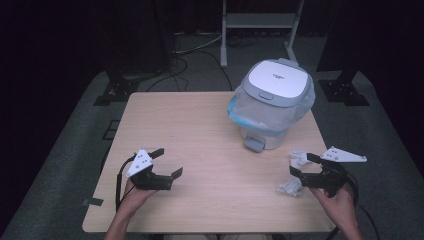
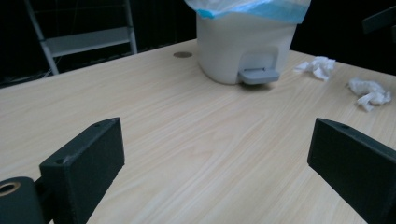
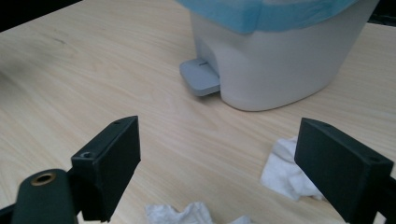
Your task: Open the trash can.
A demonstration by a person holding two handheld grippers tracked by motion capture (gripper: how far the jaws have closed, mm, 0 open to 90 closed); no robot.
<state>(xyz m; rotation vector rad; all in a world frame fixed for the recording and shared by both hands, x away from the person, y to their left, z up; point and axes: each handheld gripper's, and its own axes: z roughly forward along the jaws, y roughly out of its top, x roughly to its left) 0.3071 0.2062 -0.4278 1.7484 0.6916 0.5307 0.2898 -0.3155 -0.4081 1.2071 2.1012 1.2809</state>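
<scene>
You are holding both grippers low over the near part of a pale wooden table (image 1: 200, 125), and you look to be starting a tidy-up: picking crumpled tissues off the table and dropping them into a white pedal bin (image 1: 272, 102) that is standing at the far right, its lid closed and a blue-edged liner folded over its rim. Your right gripper (image 1: 299, 165) is hovering with its jaws spread wide and nothing between them; one crumpled tissue (image 3: 292, 175) is lying just beside its far jaw, and a second tissue (image 3: 187, 213) is lying close under it on the near side. Your left gripper (image 1: 169, 162) is also spread and empty, well apart from both tissues, over bare table at the near left. Judging from this, your next move is calling for lowering the right gripper over the nearer wad, closing on it, and pressing the grey foot pedal (image 3: 200, 77) at the bin's base.
</scene>
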